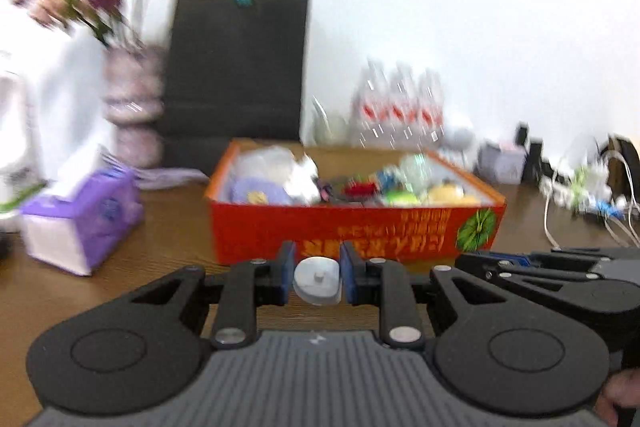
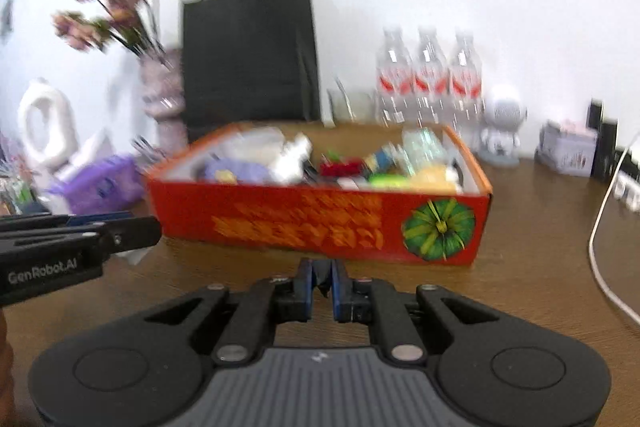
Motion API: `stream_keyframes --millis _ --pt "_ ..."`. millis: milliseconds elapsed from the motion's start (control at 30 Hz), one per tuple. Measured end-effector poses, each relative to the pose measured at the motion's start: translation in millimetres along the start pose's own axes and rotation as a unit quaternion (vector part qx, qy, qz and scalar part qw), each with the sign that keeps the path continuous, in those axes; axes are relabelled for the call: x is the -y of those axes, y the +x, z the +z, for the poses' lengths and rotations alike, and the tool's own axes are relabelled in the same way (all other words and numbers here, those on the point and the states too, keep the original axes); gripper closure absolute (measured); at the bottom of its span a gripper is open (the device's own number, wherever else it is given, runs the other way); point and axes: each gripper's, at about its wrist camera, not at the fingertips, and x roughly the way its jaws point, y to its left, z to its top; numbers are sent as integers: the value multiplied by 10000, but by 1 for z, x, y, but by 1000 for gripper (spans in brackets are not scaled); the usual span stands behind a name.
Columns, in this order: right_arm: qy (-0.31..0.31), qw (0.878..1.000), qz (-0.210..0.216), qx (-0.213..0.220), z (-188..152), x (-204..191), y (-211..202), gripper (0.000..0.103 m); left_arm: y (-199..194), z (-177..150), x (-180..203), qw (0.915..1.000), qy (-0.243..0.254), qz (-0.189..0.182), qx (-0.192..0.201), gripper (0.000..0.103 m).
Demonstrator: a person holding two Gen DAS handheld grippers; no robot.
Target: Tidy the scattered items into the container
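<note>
A red and orange cardboard box (image 1: 352, 227) (image 2: 320, 223) sits on the brown table, filled with several small items. My left gripper (image 1: 317, 277) is shut on a small white rounded object (image 1: 317, 281) and holds it just in front of the box's near wall. My right gripper (image 2: 321, 285) is nearly shut on a small dark item (image 2: 322, 285) that I cannot make out, also in front of the box. The right gripper shows at the right in the left wrist view (image 1: 540, 267); the left gripper shows at the left in the right wrist view (image 2: 80, 235). Both views are blurred.
A black paper bag (image 1: 236, 67) stands behind the box, next to a vase of flowers (image 1: 132, 107). A purple tissue box (image 1: 80, 223) lies at the left. Water bottles (image 2: 428, 83), a white figurine (image 2: 502, 127), a small box (image 2: 568, 147) and cables (image 2: 600, 227) are at the right.
</note>
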Motion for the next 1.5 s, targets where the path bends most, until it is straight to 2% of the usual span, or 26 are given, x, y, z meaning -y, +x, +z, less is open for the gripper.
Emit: stream_keyframes --millis 133,267,500,633,767,967,1100,1200,1300,1367,1433,1500 --pt "-264 9987 -67 432 -3 -28 -49 95 -50 -14 7 9980 64 296 559 78" --pt "-374 9955 -146 855 -18 -38 -98 95 -91 -30 11 9961 -26 395 788 78" --pt "-210 9937 -173 1086 -65 -45 -168 95 -169 -66 18 9894 -97 561 1337 78" --pt "-157 9928 -122 1178 -90 -48 -197 95 -197 -81 24 9882 7 514 1444 78" --pt "-156 9915 -133 1284 -101 -49 -213 95 -206 -84 26 9878 57 529 1466 78" --pt "-86 9921 -153 1246 -93 -44 -202 95 -185 -70 19 9889 -108 596 1359 78" --pt "-12 9932 -168 1156 -76 -33 -182 95 -156 -50 12 9897 -107 548 1316 78" --pt "-23 9923 -215 1221 -49 -24 -156 95 -121 -18 4 9897 -155 419 1360 78" --pt "92 9921 -132 1247 -9 -11 -120 95 -69 26 -10 9920 -165 164 1240 78" --pt "140 9933 9 1145 24 -2 -89 95 -25 57 -18 9953 -160 9 953 78" --pt "267 9952 230 916 57 8 -53 95 23 83 -24 9988 -112 -60 463 78" --pt "483 9964 533 458 89 19 -12 95 70 103 -32 9998 -49 -156 -131 78"
